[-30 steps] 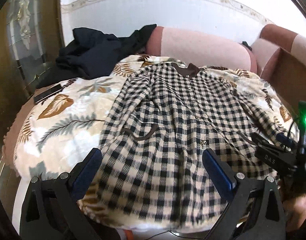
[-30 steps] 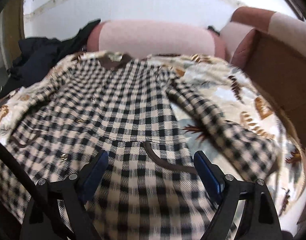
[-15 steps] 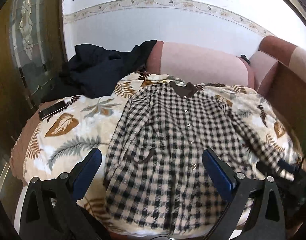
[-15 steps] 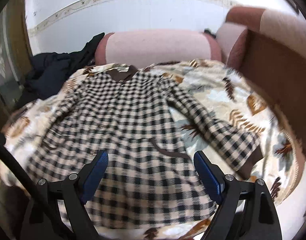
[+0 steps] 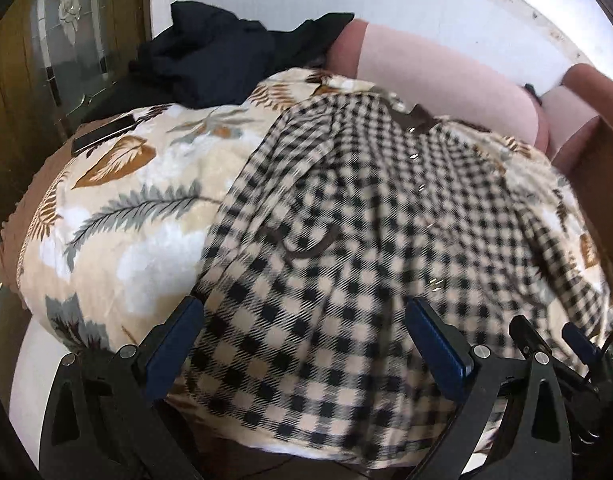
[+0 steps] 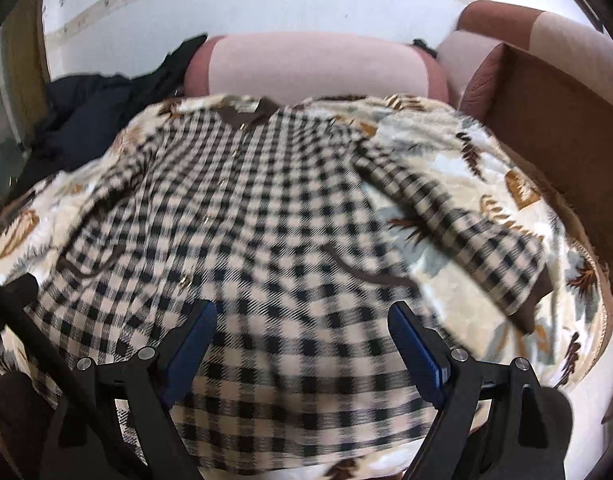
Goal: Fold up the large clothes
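A large black-and-cream checked shirt (image 5: 366, 232) with a brown collar lies spread face up on a leaf-print blanket (image 5: 138, 216); it also shows in the right wrist view (image 6: 266, 208). Its right sleeve (image 6: 466, 232) lies stretched out to the side. My left gripper (image 5: 304, 336) is open over the shirt's lower left hem. My right gripper (image 6: 302, 340) is open over the lower middle of the shirt. Neither holds anything. The right gripper's body shows at the lower right of the left wrist view (image 5: 562, 356).
A heap of dark clothes (image 5: 226, 56) lies at the back left. A pink sofa back (image 6: 314, 68) runs behind the blanket. A brown cardboard box (image 6: 554, 128) stands at the right. A dark phone (image 5: 102, 136) lies on the blanket's left edge.
Both grippers have moved down and closer to the shirt's lower part, after having been pulled back half a second ago. Both stay open. The shirt has not moved.
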`<state>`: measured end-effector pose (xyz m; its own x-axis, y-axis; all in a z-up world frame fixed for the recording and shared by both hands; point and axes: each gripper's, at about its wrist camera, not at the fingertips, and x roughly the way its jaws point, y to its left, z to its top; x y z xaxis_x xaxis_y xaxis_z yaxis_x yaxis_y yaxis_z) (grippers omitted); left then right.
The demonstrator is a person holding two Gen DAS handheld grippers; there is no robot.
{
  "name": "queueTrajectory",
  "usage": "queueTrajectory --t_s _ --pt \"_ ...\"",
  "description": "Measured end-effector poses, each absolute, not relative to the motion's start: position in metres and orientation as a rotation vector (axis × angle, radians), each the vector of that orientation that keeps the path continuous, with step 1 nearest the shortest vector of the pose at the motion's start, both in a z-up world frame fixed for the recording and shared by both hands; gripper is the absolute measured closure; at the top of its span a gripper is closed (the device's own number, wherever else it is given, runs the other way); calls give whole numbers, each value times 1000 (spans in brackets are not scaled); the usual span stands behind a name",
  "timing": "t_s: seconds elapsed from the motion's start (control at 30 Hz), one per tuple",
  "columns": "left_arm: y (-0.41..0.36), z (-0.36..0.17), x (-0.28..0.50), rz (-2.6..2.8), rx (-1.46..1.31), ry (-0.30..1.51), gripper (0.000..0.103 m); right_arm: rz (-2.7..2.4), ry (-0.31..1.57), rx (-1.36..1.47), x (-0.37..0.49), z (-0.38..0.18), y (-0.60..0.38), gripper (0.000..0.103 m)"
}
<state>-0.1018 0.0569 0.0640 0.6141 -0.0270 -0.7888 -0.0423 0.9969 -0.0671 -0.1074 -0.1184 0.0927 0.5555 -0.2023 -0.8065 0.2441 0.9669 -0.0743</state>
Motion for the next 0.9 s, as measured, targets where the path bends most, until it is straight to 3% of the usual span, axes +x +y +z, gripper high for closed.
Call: queueTrajectory --t_s 0.9 --pt "5 46 -111 -111 -19 975 2 -257 993 22 -115 69 -125 12"
